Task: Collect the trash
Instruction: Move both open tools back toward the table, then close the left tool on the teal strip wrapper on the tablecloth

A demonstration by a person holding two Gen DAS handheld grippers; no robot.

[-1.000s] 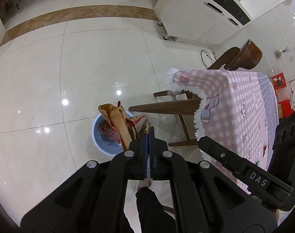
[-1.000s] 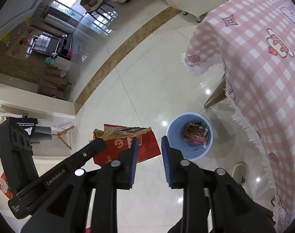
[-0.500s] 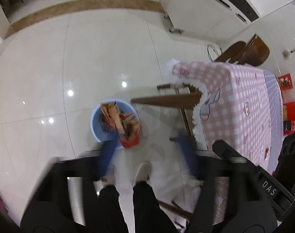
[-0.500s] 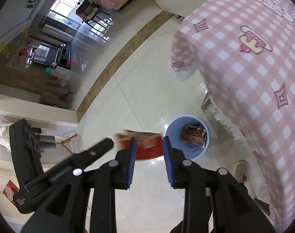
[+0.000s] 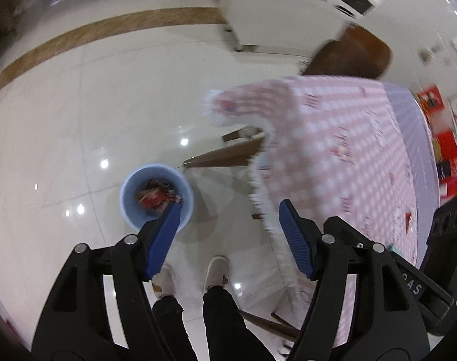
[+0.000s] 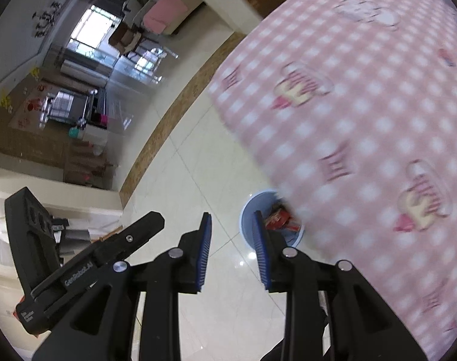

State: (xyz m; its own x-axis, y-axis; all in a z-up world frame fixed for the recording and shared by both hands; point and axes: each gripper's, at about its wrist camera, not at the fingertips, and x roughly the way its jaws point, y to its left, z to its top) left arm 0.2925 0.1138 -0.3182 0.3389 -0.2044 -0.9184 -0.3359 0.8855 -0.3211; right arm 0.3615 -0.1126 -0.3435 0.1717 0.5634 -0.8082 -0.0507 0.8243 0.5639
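**Bin and grippers, relative position**

Bin (image 5: 157, 200), pale blue, stood on the floor at ten o'clock from the left gripper (image 5: 227, 231), with red wrappers (image 5: 152, 198) inside. Left gripper spread wide, empty. Right gripper (image 6: 232, 248) parted, empty, bin just past its tips at one o'clock. Tablecloth (image 6: 364, 126) lay at three o'clock; no further trash visible.

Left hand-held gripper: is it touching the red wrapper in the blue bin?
Apart. The left wrist view shows the left hand-held gripper open and empty, with the red wrapper lying down inside the blue bin.
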